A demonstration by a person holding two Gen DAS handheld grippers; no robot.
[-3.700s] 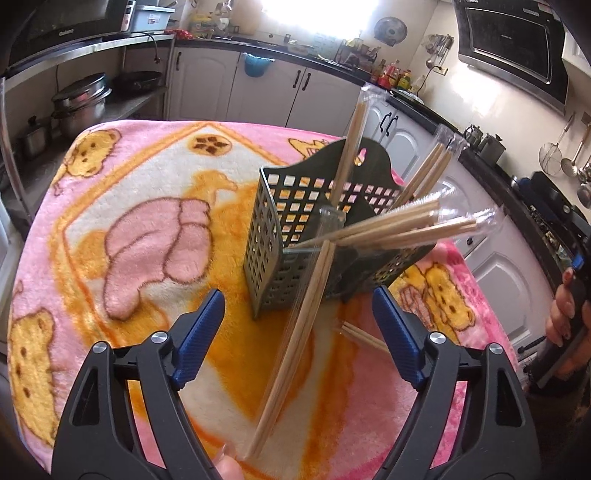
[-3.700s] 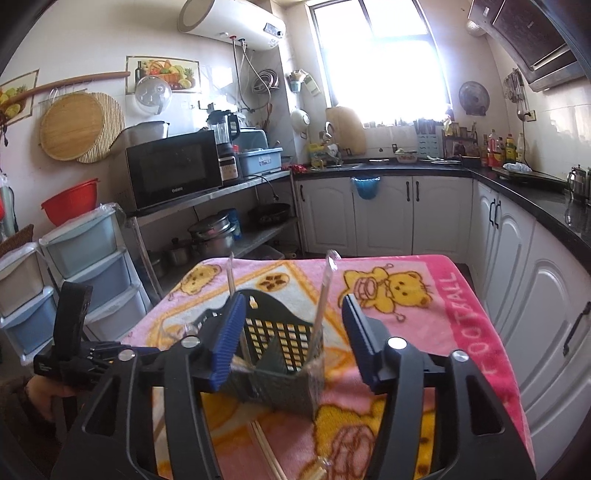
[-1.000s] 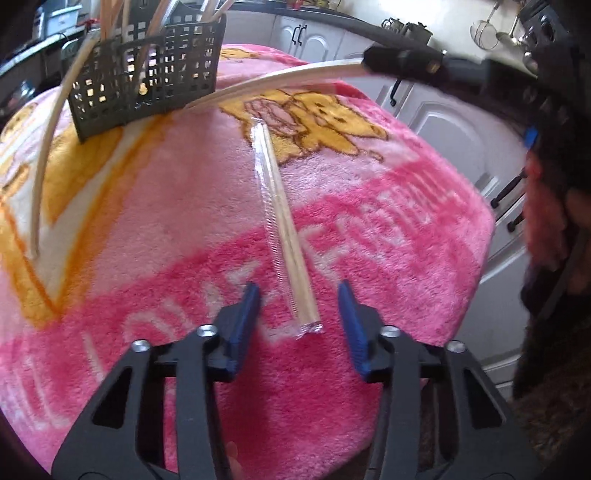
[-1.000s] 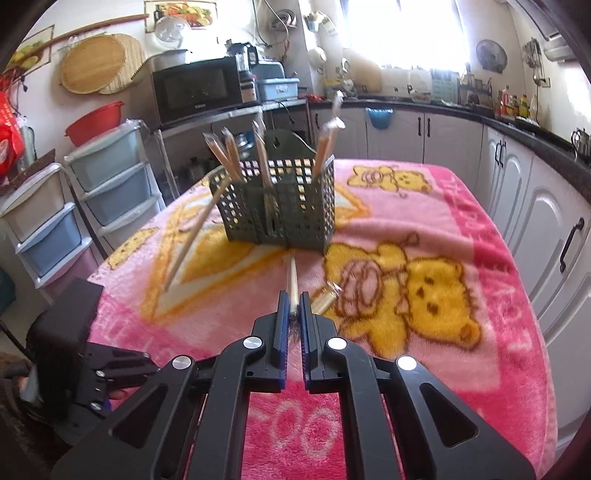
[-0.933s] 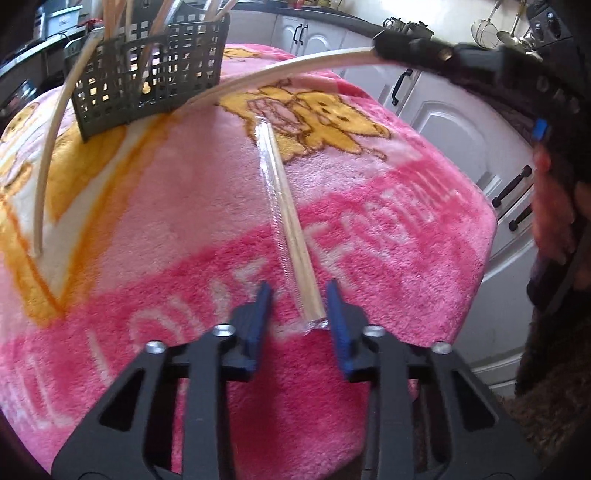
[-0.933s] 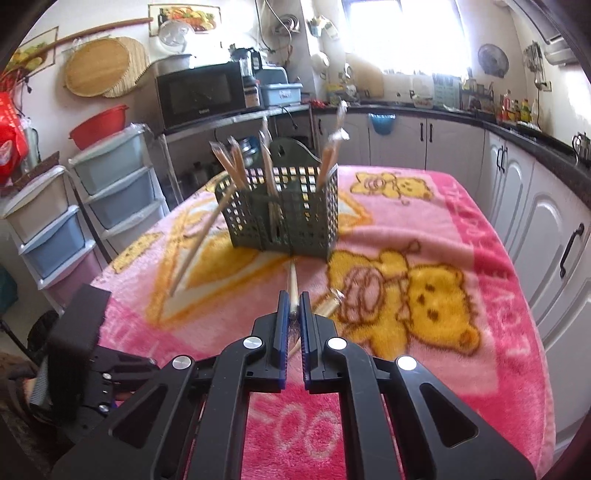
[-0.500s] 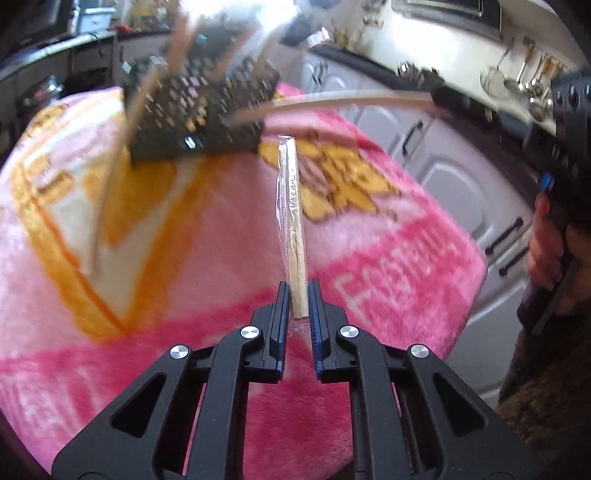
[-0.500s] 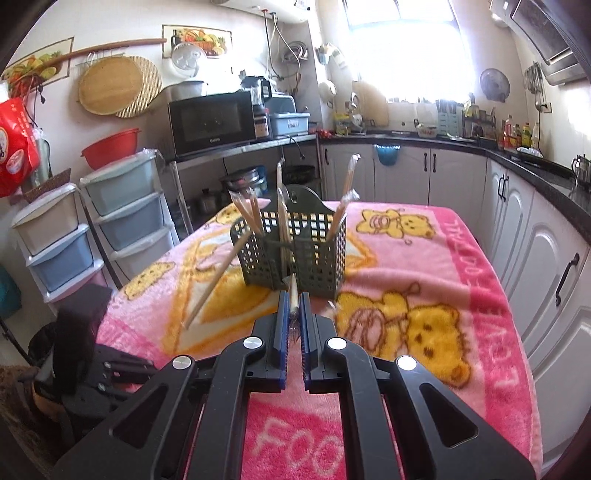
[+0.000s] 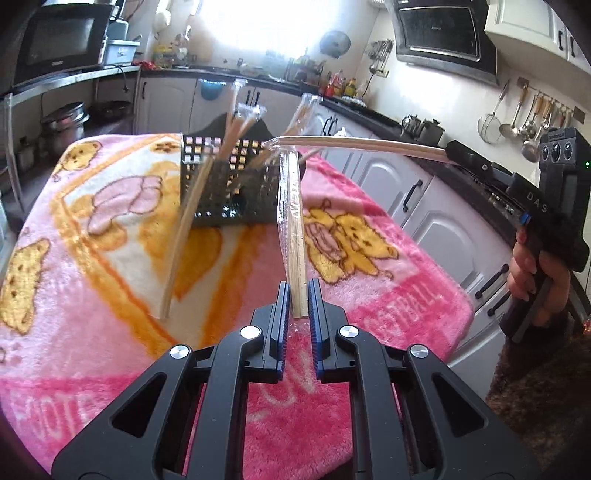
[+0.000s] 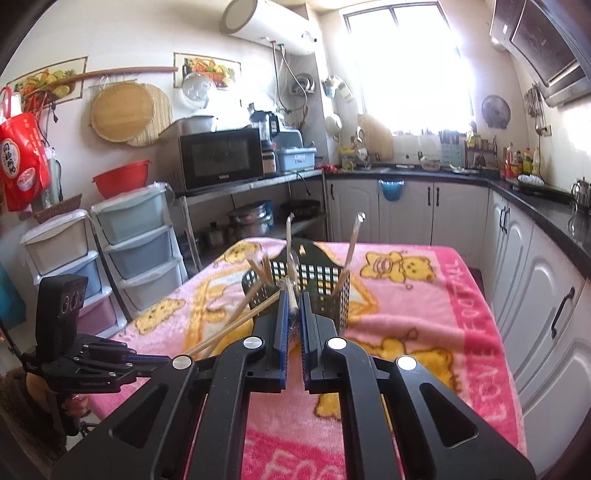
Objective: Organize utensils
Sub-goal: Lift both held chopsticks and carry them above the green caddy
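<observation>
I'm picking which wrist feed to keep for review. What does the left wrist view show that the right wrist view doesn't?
Only the left wrist view: the left claw shut on a wrapped chopstick pair, the right claw's pair seen side-on, and hanging ladles.

Only the right wrist view: the right claw shut on its own pair, the drawer units, the red basin and the water heater.

Both: the dark utensil basket holding wrapped chopsticks, the pink bear blanket, the microwave.

Fuzzy fleece blanket (image 9: 110, 258) — perforated plastic basket (image 9: 229, 184), clear-wrapped wooden chopsticks (image 9: 293, 221)
</observation>
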